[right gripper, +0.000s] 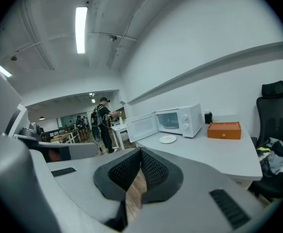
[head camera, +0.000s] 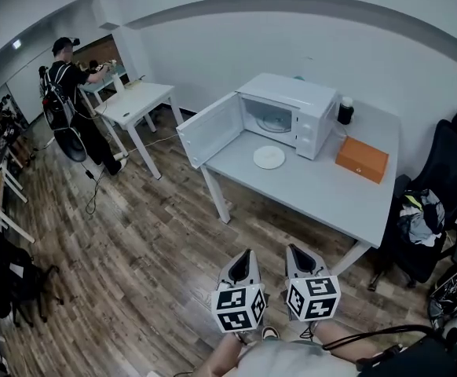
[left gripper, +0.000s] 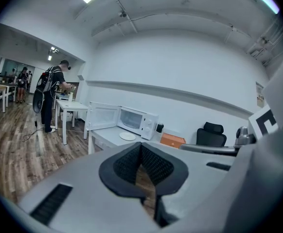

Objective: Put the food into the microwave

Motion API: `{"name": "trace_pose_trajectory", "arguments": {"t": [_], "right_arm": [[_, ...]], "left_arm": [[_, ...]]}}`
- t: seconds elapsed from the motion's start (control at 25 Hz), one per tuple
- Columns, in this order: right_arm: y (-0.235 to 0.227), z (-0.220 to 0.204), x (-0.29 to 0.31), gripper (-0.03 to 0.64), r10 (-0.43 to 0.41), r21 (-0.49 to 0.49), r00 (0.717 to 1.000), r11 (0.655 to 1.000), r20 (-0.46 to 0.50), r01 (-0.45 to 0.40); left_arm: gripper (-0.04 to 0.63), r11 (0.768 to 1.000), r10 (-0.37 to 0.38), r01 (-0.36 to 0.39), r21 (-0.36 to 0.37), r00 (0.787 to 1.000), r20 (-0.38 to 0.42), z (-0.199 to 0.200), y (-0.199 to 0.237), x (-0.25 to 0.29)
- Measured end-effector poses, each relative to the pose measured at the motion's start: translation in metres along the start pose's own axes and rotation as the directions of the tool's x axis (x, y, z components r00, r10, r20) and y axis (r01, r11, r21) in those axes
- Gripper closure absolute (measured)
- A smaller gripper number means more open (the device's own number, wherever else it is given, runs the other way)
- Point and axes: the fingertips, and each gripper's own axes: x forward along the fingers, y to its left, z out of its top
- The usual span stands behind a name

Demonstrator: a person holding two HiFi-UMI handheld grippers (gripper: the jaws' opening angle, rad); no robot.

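Observation:
A white microwave [head camera: 287,112] stands on a pale table [head camera: 307,191] with its door [head camera: 211,129] swung open to the left. In front of it lies a round white plate [head camera: 268,157]; what it carries is too small to tell. Both grippers hang low over the wood floor, well short of the table. My left gripper [head camera: 246,253] and right gripper [head camera: 293,249] are side by side, both shut and empty. The left gripper view shows the microwave [left gripper: 136,120] and plate [left gripper: 127,136] far beyond its gripper [left gripper: 141,145]. The right gripper view shows the plate [right gripper: 168,139] beyond its gripper [right gripper: 141,151].
An orange box [head camera: 362,158] and a black jar [head camera: 345,111] sit on the table right of the microwave. A black chair [head camera: 436,203] with clothes stands at the right. A person [head camera: 71,100] works at a second white table [head camera: 138,100] at the back left.

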Motion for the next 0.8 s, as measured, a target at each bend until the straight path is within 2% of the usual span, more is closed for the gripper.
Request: {"name": "trace_pose_trajectory", "arguments": {"t": [0.8], "right_arm": [[-0.035, 0.013, 0.066, 0.600, 0.001, 0.016, 1.000, 1.000, -0.024, 0.000]], "left_arm": [[0.594, 1.000, 0.015, -0.015, 0.006, 0.999, -0.040, 0.008, 0.018, 0.073]]}}
